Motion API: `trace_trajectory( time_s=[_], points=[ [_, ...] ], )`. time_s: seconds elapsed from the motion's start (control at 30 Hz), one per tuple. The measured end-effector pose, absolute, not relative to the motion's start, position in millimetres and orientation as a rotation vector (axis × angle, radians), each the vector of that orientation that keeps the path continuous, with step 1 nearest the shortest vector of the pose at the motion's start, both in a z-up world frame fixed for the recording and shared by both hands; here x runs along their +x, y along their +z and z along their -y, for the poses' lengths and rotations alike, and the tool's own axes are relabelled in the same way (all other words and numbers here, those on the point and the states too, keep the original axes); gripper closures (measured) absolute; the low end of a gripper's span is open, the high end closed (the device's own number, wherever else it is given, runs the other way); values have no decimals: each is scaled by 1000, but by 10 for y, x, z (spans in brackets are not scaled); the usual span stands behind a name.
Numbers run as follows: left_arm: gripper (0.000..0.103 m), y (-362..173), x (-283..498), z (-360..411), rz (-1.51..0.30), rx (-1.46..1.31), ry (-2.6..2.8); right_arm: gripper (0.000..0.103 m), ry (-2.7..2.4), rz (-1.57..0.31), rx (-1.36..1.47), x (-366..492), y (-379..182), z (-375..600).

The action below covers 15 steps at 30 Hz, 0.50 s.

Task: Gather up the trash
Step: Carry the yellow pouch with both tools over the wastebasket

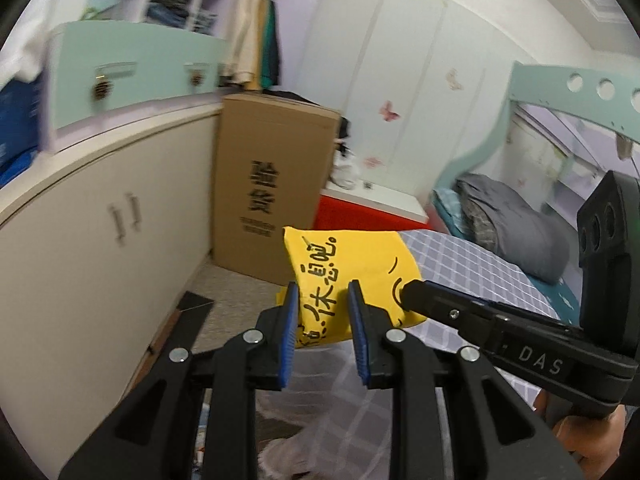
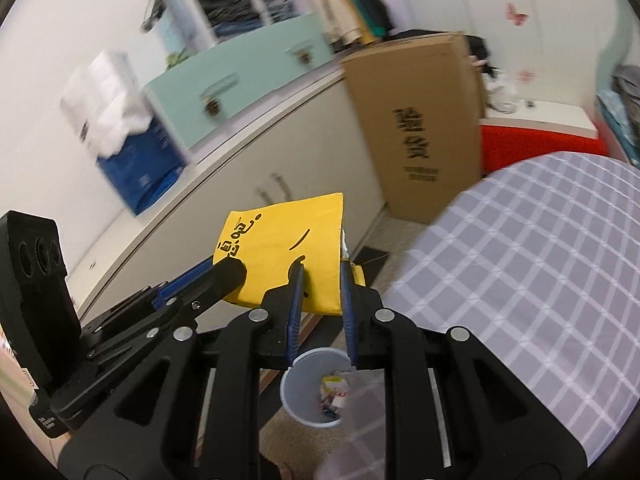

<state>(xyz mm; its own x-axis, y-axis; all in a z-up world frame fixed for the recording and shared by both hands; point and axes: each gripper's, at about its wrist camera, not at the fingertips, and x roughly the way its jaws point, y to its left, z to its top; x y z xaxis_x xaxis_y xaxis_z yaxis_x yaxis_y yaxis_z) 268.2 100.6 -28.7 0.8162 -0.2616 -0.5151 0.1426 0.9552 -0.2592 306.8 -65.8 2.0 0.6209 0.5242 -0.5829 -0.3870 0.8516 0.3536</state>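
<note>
Yellow padded envelope (image 1: 344,276) w/ black handwritten characters is up in the air, held by both hand-held grippers at once, above the floor beside the bed edge. Left hand-held gripper (image 1: 323,292): blue pads clamped on the envelope's lower part, jaws narrow, gripping it. Right hand-held gripper (image 2: 320,276): also closed on the envelope, pinching its lower right edge; in the left wrist view its black finger comes in from the right and meets the envelope's right side. In the right wrist view the left gripper's finger reaches the envelope's left edge. Envelope is tilted, torn white lining showing at one corner.

Below it, in the right wrist view: white trash bin (image 2: 316,388) on the floor, mouth open upward, a few scraps of mixed litter inside, close beside the bed. Bed (image 2: 540,280) has a grey-and-white check sheet; grey blanket (image 1: 516,224) bunched at the far end near the mint headboard.

Further out: tall cardboard box (image 1: 272,184) w/ printed characters stands on the floor against a cream cabinet (image 1: 100,240). Mint drawer unit (image 1: 132,68) sits on the cabinet top. Bkgd blurred.
</note>
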Motion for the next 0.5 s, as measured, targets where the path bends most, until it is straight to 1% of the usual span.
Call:
trace_trajectory(
  time_s=[0.2, 0.5],
  points=[
    [79, -393, 2414, -1601, -565, -242, -144, 84, 592, -763, 144, 2946, -82, 44],
    [79, -926, 2250, -2258, -638, -313, -77, 84, 626, -824, 43, 2884, -587, -663]
  ],
)
